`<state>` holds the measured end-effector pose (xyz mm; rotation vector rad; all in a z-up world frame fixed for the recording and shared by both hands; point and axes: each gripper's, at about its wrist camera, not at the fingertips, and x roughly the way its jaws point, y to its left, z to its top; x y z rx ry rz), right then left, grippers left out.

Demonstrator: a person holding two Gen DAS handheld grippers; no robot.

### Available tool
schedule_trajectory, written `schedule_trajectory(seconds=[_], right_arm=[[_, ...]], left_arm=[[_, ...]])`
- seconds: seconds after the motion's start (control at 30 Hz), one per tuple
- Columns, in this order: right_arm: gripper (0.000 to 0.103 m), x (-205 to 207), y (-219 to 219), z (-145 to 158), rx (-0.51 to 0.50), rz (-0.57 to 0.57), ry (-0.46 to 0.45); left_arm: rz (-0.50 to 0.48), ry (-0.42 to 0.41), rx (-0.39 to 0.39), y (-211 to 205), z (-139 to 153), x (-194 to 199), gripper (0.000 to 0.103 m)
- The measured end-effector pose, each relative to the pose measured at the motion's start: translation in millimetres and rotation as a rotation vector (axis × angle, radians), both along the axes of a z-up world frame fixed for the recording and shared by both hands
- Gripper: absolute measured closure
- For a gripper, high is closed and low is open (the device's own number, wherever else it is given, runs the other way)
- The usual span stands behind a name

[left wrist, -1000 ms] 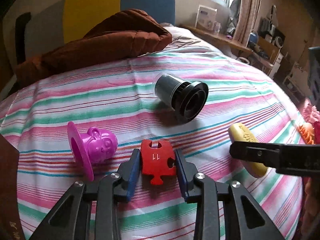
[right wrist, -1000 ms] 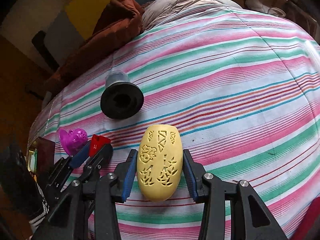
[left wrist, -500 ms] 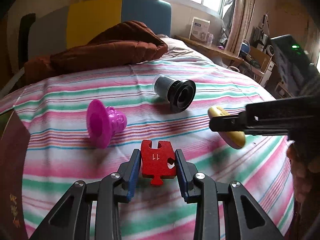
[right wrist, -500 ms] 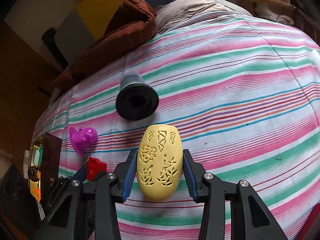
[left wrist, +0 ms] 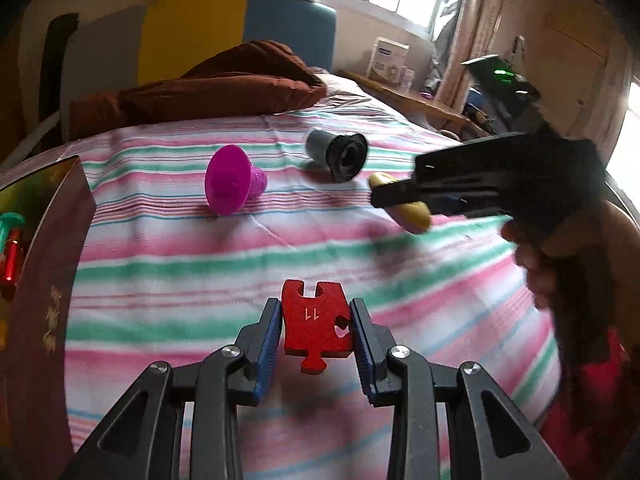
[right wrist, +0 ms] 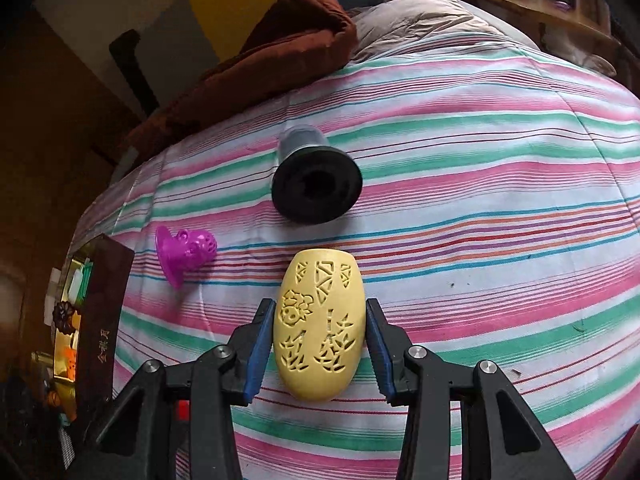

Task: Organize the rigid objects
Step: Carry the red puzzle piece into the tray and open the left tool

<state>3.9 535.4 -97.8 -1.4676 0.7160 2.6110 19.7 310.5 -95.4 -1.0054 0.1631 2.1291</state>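
My left gripper (left wrist: 316, 326) is shut on a red puzzle piece (left wrist: 316, 326) marked 11, held above the striped bedspread (left wrist: 224, 264). My right gripper (right wrist: 320, 330) is shut on a yellow carved oval shell (right wrist: 320, 330); from the left wrist it shows as the black right gripper (left wrist: 394, 196) at the right with the yellow shell (left wrist: 416, 214) poking out below it. On the bed lie a magenta toy (left wrist: 232, 184) with a wide flange, the same magenta toy (right wrist: 184, 250) seen from the right wrist, and a grey-and-black cylinder (left wrist: 338, 152), the cylinder (right wrist: 316, 188) facing me.
A dark brown box (left wrist: 44, 280) with coloured items inside stands at the bed's left edge, the box (right wrist: 100, 312) also low left. A brown duvet (left wrist: 208, 84) is heaped at the head. A hand (left wrist: 560, 256) holds the right gripper. Shelves and a window stand behind.
My left gripper has pulled back toward the near left with the red piece; the magenta toy and cylinder look farther off and the box has come into view. The right gripper rolled slightly.
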Motion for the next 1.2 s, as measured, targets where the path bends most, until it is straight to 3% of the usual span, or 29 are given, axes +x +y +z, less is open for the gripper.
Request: schedule_trajectory(seconds=[0.27, 0.6, 0.97, 1.2], right_arm=[[0.058, -1, -10, -5, 0.013, 0.028, -0.017], [0.058, -1, -18, -3, 0.027, 0.055, 0.004], [0.058, 1, -23, 5, 0.028, 0.063, 0.060], [0.058, 1, -23, 4, 0.048, 0.067, 0.051]], left_arm=[[-0.004, -0.008, 0.059, -35, 26, 12, 0.069], [0.100, 0.045, 0.100, -111, 57, 13, 0.069], [0.327, -0.001, 0.065, -198, 48, -29, 0.069], [0.404, -0.133, -0.026, -237, 19, -68, 0.069]])
